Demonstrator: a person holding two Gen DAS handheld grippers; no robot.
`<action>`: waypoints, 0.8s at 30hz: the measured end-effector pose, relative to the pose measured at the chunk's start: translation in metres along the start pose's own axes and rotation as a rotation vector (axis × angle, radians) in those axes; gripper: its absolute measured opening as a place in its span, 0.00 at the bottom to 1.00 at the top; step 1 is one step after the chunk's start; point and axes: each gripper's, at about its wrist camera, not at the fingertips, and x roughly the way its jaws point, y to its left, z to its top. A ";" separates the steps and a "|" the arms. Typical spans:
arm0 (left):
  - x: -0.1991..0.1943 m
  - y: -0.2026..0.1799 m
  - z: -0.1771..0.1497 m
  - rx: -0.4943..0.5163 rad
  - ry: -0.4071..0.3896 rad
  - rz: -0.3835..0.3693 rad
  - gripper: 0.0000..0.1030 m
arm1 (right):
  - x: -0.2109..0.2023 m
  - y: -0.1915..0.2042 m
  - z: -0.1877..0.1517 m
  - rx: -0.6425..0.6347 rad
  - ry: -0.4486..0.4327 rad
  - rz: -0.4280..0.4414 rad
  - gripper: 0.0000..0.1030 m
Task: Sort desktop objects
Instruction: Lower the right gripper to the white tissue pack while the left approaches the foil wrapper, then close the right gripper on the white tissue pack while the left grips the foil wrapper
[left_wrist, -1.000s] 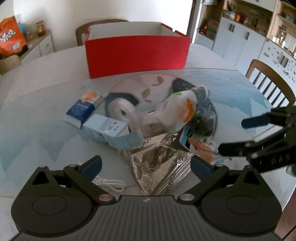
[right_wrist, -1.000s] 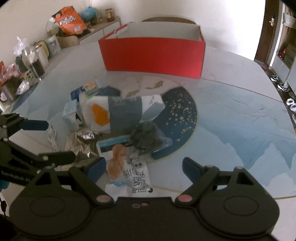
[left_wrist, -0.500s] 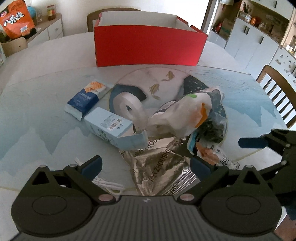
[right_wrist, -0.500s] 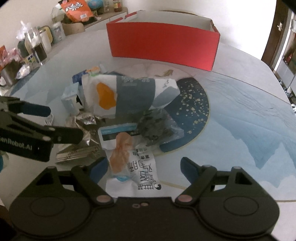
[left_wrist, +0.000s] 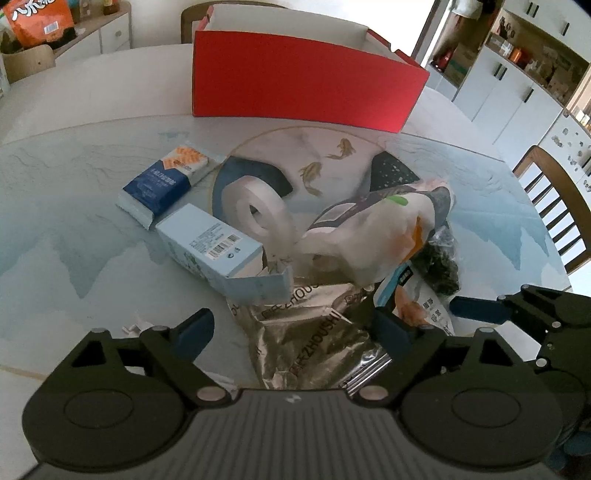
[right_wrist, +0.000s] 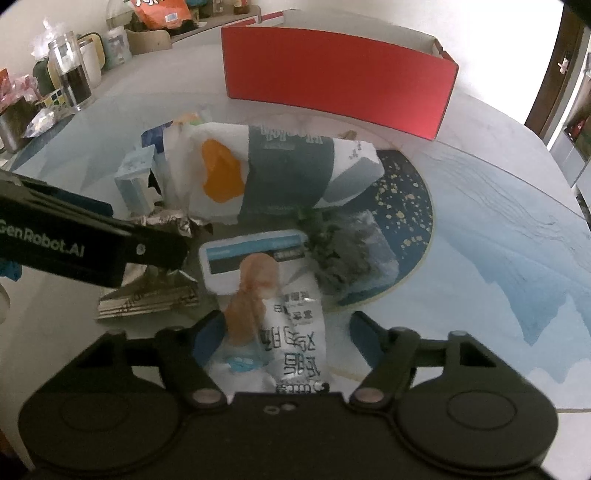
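Compared with a second ago, both grippers are sitting lower and closer in to the pile, so everything is looking bigger. The left gripper (left_wrist: 293, 326) is now hanging right over the foil bag (left_wrist: 314, 339), tongs spread wide on either side of it, not pinching anything. The right gripper (right_wrist: 286, 330) is also spread wide, and the snack pack (right_wrist: 273, 317) is now lying between its fingers where it used to sit just ahead; can't tell if the near-left finger is touching it. Right gripper is sticking in from the right of the left view, level with the left one. The red box (left_wrist: 295, 88) is standing at the far side of the table (left_wrist: 74, 229), with the tape roll (left_wrist: 258, 212), blue carton (left_wrist: 210, 247) and big white bag (right_wrist: 266, 173) cluttering the middle.
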 end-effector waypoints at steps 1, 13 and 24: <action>0.000 0.001 0.000 -0.005 0.000 -0.006 0.86 | 0.000 0.000 0.000 0.003 0.000 0.001 0.65; 0.000 0.001 0.000 -0.036 0.025 -0.058 0.63 | -0.007 -0.003 -0.004 0.016 -0.014 -0.009 0.48; -0.005 0.000 -0.003 -0.022 0.024 -0.060 0.52 | -0.014 0.001 -0.004 -0.037 -0.022 -0.041 0.43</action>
